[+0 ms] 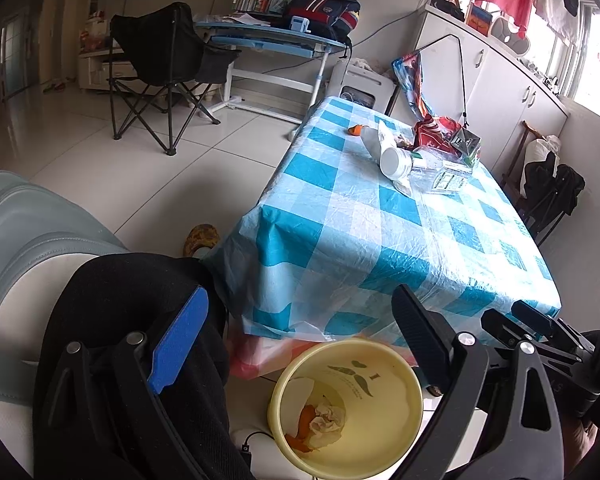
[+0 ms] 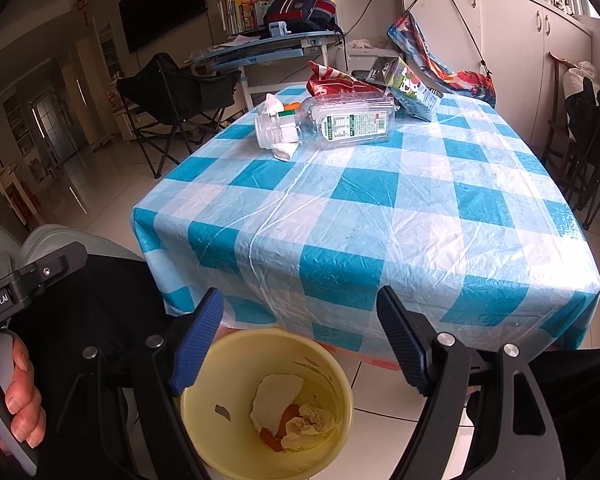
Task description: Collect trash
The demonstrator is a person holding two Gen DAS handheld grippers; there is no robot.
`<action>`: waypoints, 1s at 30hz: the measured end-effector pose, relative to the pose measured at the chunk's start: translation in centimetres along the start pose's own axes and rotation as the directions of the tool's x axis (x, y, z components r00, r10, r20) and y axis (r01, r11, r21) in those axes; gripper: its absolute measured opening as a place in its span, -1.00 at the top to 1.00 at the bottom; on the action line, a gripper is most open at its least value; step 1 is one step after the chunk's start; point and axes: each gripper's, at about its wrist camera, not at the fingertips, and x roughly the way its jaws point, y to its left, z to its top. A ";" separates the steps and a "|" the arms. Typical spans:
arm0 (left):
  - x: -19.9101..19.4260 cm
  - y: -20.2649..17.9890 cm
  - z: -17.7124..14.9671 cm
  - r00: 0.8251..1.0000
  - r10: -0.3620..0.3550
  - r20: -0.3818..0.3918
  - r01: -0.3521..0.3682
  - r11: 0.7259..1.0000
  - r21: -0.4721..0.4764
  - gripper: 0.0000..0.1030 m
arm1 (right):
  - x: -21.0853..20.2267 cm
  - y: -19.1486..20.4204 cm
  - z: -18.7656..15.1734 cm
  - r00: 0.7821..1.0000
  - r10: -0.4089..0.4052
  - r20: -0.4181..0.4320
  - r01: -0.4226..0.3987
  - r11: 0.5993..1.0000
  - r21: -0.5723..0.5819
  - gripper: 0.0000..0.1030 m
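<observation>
A round pale-yellow plastic bin [image 2: 266, 404] on the floor holds crumpled white tissue [image 2: 308, 426] and orange peel [image 2: 288, 414]. At twelve o'clock, a clear empty plastic bottle [image 2: 332, 122] lies on the checked counter [image 2: 380, 216]. The left claw [image 1: 300, 344] and right claw [image 2: 300, 342] gape, released.

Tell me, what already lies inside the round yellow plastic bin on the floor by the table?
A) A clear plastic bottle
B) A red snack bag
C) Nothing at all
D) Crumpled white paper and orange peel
D: the round yellow plastic bin holds crumpled white paper and orange peel, while the clear plastic bottle lies on the checked tablecloth.
</observation>
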 end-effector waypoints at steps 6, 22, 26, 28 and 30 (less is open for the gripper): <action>-0.3 0.1 0.0 1.000 -0.008 0.007 0.008 1.000 0.001 -0.74 | 0.8 -2.4 2.3 0.989 0.145 0.010 -0.144 0.963 0.230 -0.47; 1.8 1.8 0.5 0.998 -0.053 -0.036 0.050 0.995 -0.081 -0.76 | 13.3 -3.0 12.6 0.972 0.217 0.090 -0.213 0.655 0.725 -0.47; 1.9 1.9 0.7 0.997 -0.065 -0.032 0.062 0.995 -0.081 -0.79 | 14.9 -2.3 14.3 0.998 0.063 0.021 -0.057 0.656 0.752 -0.49; 1.9 2.0 0.9 0.997 -0.071 -0.028 0.068 0.994 -0.085 -0.80 | 15.3 -1.7 15.1 1.000 0.003 -0.003 0.000 0.680 0.734 -0.54; 2.0 2.1 1.0 0.997 -0.074 -0.026 0.072 0.993 -0.088 -0.80 | 15.4 -1.5 15.2 0.999 -0.032 -0.015 0.033 0.709 0.704 -0.54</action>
